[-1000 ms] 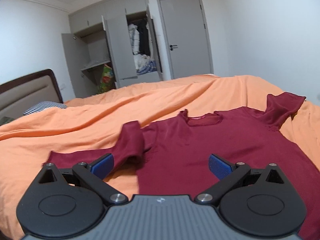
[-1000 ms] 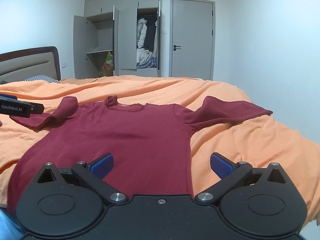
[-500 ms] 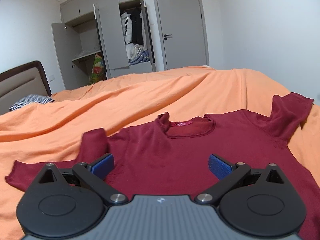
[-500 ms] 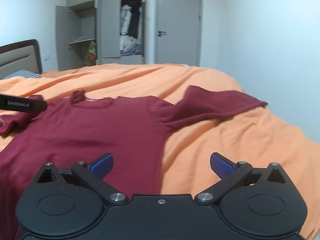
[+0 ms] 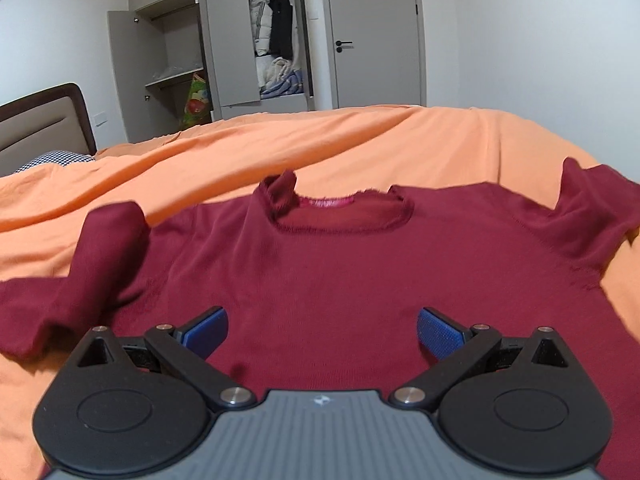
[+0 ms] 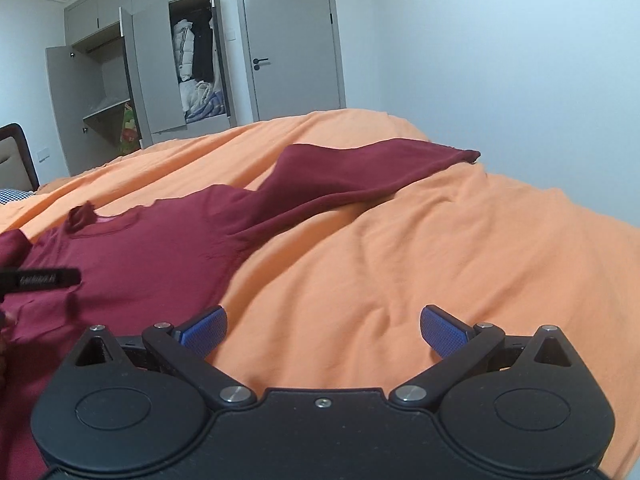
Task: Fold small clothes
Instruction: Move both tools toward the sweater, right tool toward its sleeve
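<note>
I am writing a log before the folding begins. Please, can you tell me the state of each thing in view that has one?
red shirt: spread on the bed, not yet folded
shirt's left sleeve: doubled over on itself
shirt's right sleeve: stretched out on the orange cover
left gripper: open, holds nothing
right gripper: open, holds nothing
wardrobe doors: open
room door: closed

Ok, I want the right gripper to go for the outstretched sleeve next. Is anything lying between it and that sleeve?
Nothing visible does. The right gripper is open over bare orange bedspread, and the dark red shirt's sleeve lies ahead on that cover with only wrinkled fabric between them.
</note>
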{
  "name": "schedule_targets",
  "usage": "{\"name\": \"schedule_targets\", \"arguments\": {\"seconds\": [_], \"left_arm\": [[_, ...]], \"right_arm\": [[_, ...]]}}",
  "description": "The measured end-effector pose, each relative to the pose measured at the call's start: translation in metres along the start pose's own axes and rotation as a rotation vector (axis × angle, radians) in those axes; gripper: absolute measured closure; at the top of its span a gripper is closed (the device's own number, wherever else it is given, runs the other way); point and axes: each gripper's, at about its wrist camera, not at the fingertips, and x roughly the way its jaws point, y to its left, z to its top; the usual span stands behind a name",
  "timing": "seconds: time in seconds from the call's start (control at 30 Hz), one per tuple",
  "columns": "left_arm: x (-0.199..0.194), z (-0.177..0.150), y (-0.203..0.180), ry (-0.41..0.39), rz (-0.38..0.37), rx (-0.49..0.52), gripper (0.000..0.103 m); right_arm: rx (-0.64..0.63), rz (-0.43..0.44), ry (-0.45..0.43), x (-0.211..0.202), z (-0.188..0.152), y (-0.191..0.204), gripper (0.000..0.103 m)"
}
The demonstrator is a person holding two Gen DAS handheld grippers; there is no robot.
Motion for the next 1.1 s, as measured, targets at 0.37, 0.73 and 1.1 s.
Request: {"name": "schedule_targets", "arguments": {"seconds": [0.37,0.73,1.1], "left_arm": [[0.017,-0.037,0.012,-0.048,-0.052,-0.099,0.0],[0.021,-0.038,0.008,-0.049,-0.044,-0.092,0.0],[0.023,-0.039,0.007,-0.052,-0.037,-0.084,0.0]], "right_arm": [[0.086,-0.06,0.045,0.09,0.065,-0.065,0.0],[0.217,-0.158,-0.03,0.218,0.152,-0.137,0.001],[0.413,-0.152,-0.068,0.27,0.167,-0.185,0.028]]}}
